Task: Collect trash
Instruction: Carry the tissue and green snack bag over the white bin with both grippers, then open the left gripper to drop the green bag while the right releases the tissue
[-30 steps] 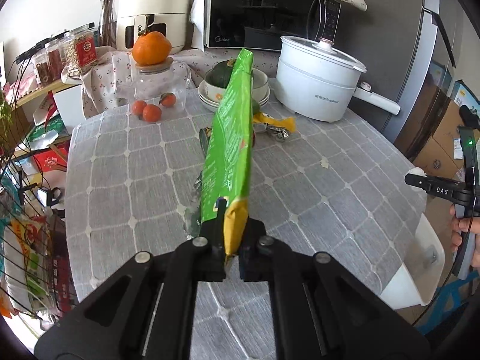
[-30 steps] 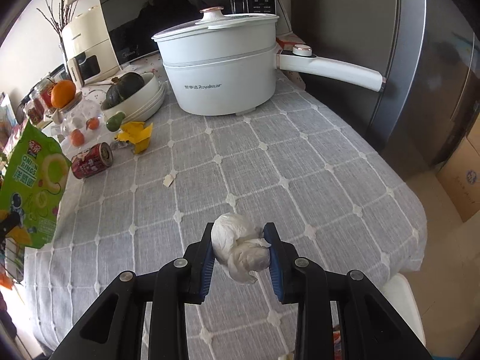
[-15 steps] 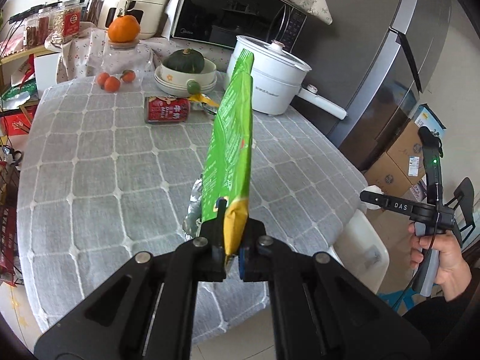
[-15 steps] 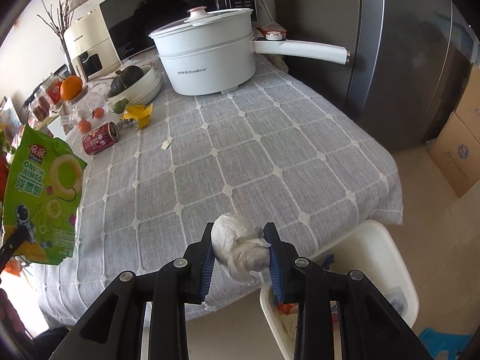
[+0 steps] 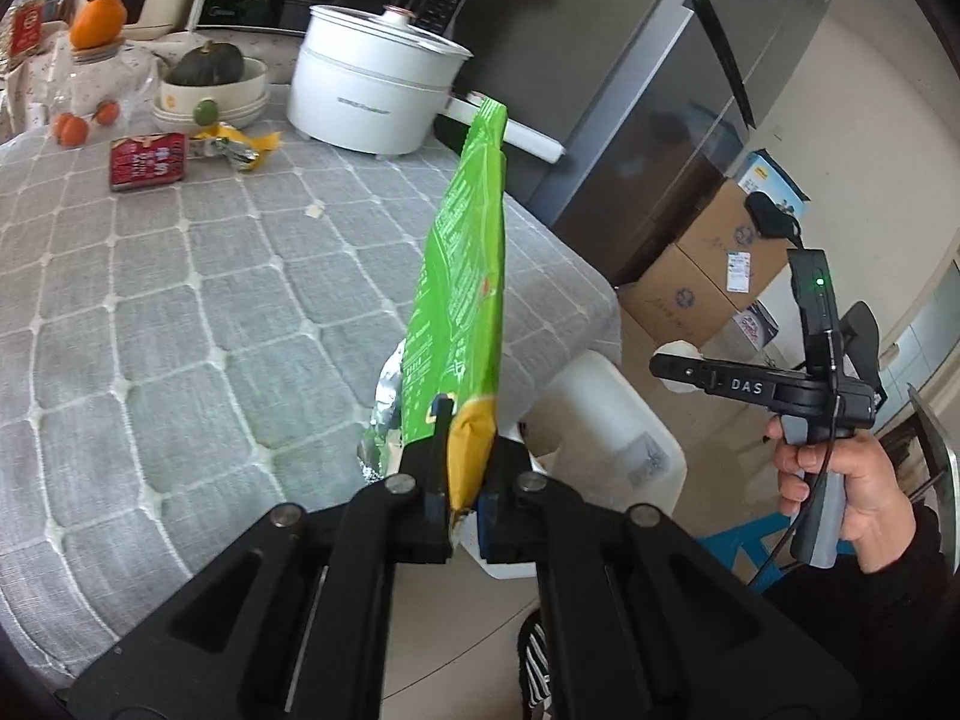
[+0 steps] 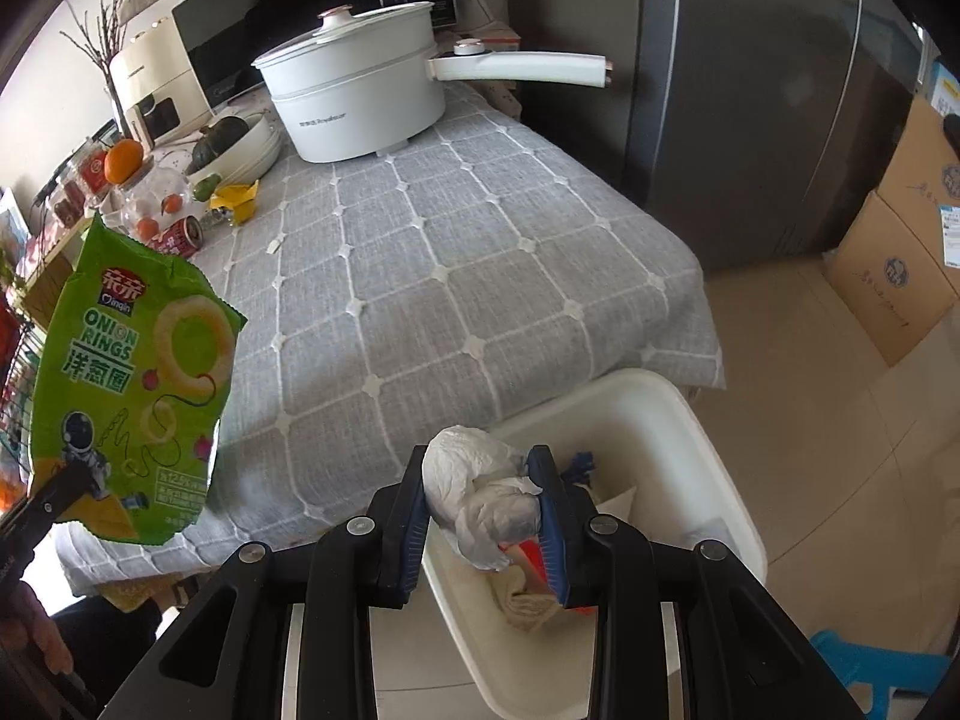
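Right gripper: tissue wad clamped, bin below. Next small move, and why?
Probably open the right gripper and let the crumpled tissue drop. In the right wrist view it hangs over the white bin, which stands on the floor by the table corner and already holds scraps. The left gripper, clamping the green onion-rings bag, is beside the bin, not clearly over it.

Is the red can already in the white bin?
No, the red can lies on its side on the grey tablecloth near the bowls, far from the white bin.

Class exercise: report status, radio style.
Left gripper shut on snack bag. Right gripper shut on tissue wad, above bin. Nothing blocking.
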The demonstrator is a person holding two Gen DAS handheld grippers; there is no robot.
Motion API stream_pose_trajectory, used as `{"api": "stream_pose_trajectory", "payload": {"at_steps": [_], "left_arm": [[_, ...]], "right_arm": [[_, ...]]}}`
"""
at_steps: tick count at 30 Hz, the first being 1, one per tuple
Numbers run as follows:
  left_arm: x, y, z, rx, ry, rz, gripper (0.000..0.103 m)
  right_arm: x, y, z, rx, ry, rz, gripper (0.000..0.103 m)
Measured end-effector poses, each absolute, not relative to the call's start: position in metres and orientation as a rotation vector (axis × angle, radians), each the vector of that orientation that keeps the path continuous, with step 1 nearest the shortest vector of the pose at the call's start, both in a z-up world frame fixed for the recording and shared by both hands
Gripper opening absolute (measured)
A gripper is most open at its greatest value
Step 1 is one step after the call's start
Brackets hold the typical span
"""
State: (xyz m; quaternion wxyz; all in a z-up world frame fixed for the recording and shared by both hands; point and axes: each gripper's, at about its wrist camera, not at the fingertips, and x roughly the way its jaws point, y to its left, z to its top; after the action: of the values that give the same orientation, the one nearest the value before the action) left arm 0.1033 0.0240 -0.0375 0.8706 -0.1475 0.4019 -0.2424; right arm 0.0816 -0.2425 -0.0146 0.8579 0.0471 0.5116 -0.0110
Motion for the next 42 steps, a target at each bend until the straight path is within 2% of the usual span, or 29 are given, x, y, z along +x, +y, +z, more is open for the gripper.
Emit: {"api": "stream_pose_trajectory", "payload": {"at_steps": [13, 22, 24, 26, 27, 38, 42], "left_arm": [[0.113, -0.101, -0.05, -0.289, 0.907, -0.77, 0.006], [0.124, -0.144, -0.078, -0.216, 0.975, -0.774, 0.007], [0.126, -0.146, -0.083, -0.19, 0.99, -0.739, 0.023], [0.125, -0.145, -0.084, -0.157, 0.992, -0.691, 0.062], [0.125, -0.143, -0.083, -0.147, 0.989, -0.67, 0.067], [0.117, -0.097, -0.077, -0.041, 1.013, -0.49, 0.1], [0.113, -0.074, -0.073, -0.029, 1.007, -0.442, 0.102]], "right_arm": [[0.039, -0.335, -0.032, 0.155, 1.129, -0.177, 0.033], [0.018, -0.365, -0.044, 0.181, 1.156, -0.213, 0.033], [0.016, -0.366, -0.047, 0.18, 1.161, -0.214, 0.033], [0.016, -0.367, -0.049, 0.18, 1.165, -0.214, 0.033], [0.016, -0.367, -0.049, 0.179, 1.167, -0.214, 0.033], [0.027, -0.35, -0.053, 0.157, 1.179, -0.184, 0.033], [0.033, -0.336, -0.051, 0.146, 1.169, -0.162, 0.033]]}}
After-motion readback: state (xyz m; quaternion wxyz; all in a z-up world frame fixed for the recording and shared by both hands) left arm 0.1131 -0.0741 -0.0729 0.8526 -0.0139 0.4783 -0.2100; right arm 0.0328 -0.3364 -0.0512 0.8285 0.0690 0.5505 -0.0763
